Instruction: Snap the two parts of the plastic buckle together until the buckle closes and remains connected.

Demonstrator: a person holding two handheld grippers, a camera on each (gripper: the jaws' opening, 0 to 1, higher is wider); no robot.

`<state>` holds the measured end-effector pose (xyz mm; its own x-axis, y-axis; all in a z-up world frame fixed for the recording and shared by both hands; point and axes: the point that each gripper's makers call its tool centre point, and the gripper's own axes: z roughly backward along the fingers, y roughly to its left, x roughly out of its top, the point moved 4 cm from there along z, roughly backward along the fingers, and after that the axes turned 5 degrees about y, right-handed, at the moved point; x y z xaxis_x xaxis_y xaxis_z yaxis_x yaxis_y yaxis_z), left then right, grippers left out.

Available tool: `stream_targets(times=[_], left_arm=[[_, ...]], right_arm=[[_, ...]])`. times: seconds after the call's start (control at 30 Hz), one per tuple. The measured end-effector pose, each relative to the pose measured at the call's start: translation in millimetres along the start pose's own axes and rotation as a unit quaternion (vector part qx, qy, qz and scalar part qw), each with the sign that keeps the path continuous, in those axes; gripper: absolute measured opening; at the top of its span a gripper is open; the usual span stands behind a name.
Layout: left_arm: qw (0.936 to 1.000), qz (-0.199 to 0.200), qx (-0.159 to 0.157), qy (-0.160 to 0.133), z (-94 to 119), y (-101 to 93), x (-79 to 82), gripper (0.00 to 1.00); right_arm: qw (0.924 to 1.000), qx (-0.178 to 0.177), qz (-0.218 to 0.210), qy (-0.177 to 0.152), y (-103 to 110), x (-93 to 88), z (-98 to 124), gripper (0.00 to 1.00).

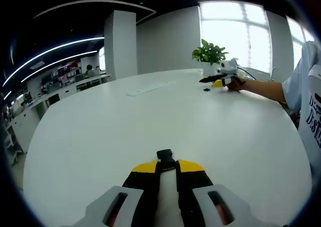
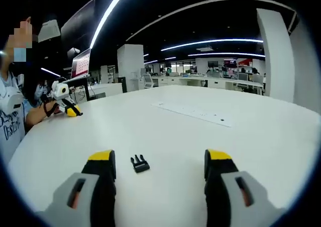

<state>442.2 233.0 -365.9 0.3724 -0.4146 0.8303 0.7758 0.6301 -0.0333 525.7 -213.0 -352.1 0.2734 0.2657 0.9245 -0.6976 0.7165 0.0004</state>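
Table (image 1: 100, 136) smooth white, slight sheen. Buckle piece (image 2: 140, 163) black matt plastic; other piece (image 1: 165, 156) same, pinched in left gripper (image 1: 166, 173). Right gripper (image 2: 159, 167) grey plastic, yellow-black tips.

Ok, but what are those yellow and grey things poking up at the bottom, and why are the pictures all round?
Those are the fingers of two grabbing tools. A person holds one tool in each hand. A little fisheye camera rides on each tool and looks out along its fingers, and that lens makes the pictures round. One picture comes from the left gripper, whose fingers are squeezed shut on a small black buckle half. The other picture comes from the right gripper, whose fingers are spread wide open. Between them, on the big white table, lies the other buckle half, with nothing holding it. Far across the table in the left gripper view stands a green potted plant.
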Motion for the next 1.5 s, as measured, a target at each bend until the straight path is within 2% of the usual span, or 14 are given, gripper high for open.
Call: stream_targets(times=[0.3,0.47,0.63,0.77,0.93,1.37,1.5], left_arm=[[1.0000,-0.002,0.002,0.002,0.3,0.2,0.2,0.12],[1.0000,-0.002,0.000,0.002,1.1,-1.3,0.2,0.12],[1.0000,0.001,-0.002,0.000,1.2,-1.2,0.3,0.12],[1.0000,0.000,-0.003,-0.001,1.0,-1.0,0.4,0.12],[1.0000,0.001,-0.003,-0.001,0.5,-1.1,0.6,0.12],[1.0000,0.000,-0.008,-0.002,0.0,-0.6,0.4,0.12],[1.0000,0.000,-0.009,-0.002,-0.2,0.1,0.3,0.11]], right_arm=[[0.9998,-0.005,0.008,0.020,2.6,-4.6,-1.4,0.70],[0.9997,0.007,0.007,0.021,5.2,-5.3,-0.6,0.63],[0.9991,0.033,0.013,0.025,14.5,-6.3,-1.2,0.42],[0.9981,0.047,0.020,0.036,19.9,-8.9,-2.0,0.29],[0.9967,0.071,0.020,0.034,24.3,-10.2,-2.8,0.14],[0.9956,0.084,0.025,0.034,29.4,-11.9,-3.4,0.13],[0.9966,0.066,0.030,0.038,29.2,-11.0,-4.3,0.12]])
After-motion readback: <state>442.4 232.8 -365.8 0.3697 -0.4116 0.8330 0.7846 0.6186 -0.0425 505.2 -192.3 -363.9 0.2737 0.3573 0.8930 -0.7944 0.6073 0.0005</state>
